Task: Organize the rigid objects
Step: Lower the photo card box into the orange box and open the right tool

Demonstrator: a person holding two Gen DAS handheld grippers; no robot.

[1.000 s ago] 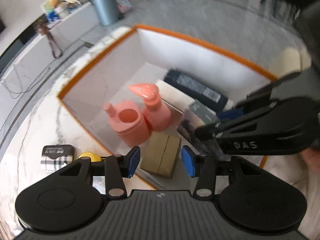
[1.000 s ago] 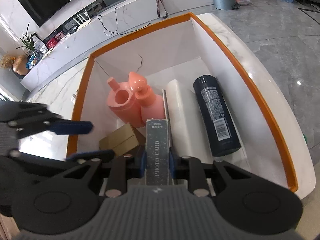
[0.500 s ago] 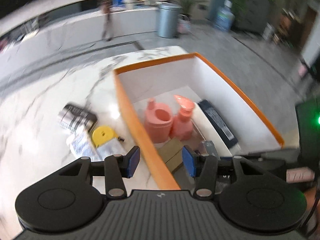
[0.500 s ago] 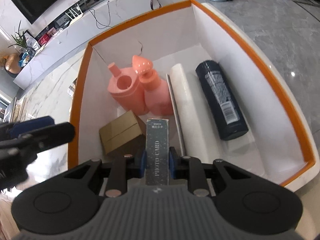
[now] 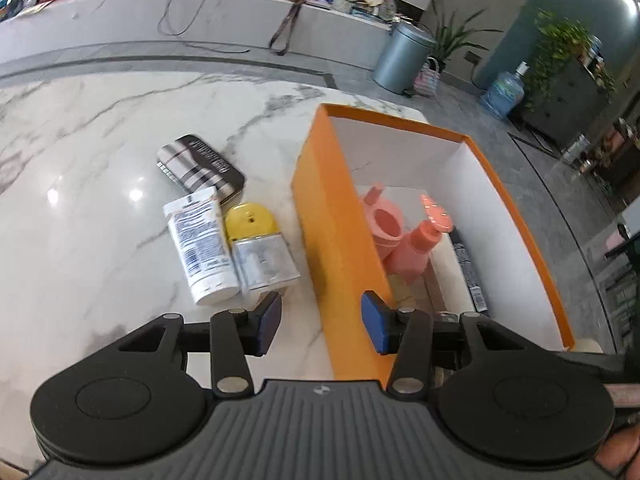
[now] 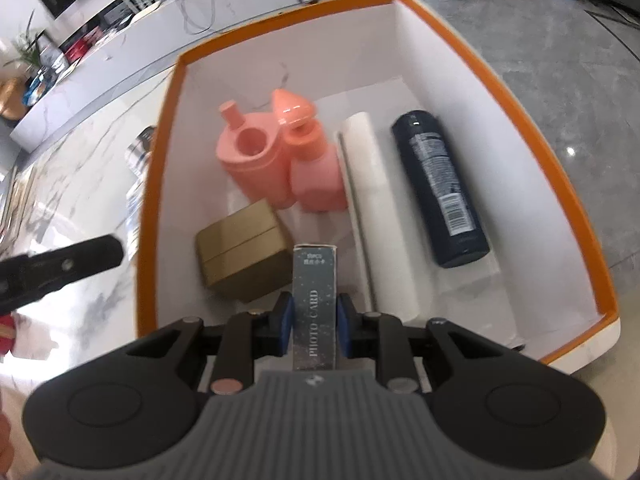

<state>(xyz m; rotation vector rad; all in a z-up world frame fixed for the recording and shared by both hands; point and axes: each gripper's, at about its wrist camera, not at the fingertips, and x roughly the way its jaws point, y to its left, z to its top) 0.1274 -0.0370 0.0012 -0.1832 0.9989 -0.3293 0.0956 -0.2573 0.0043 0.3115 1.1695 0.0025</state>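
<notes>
Box (image 5: 336, 240) wall hides gold case (image 5: 400, 284) | right gripper (image 6: 314, 316) clamps card box (image 6: 314, 280)

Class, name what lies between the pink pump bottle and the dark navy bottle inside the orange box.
A white roll, lying lengthwise between the pink pump bottle and the dark navy bottle, seen in the right wrist view.

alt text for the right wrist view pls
The right gripper clamps a grey photo card box over an orange-rimmed white bin holding two pink bottles, a gold box, a white roll and a dark can.
</notes>
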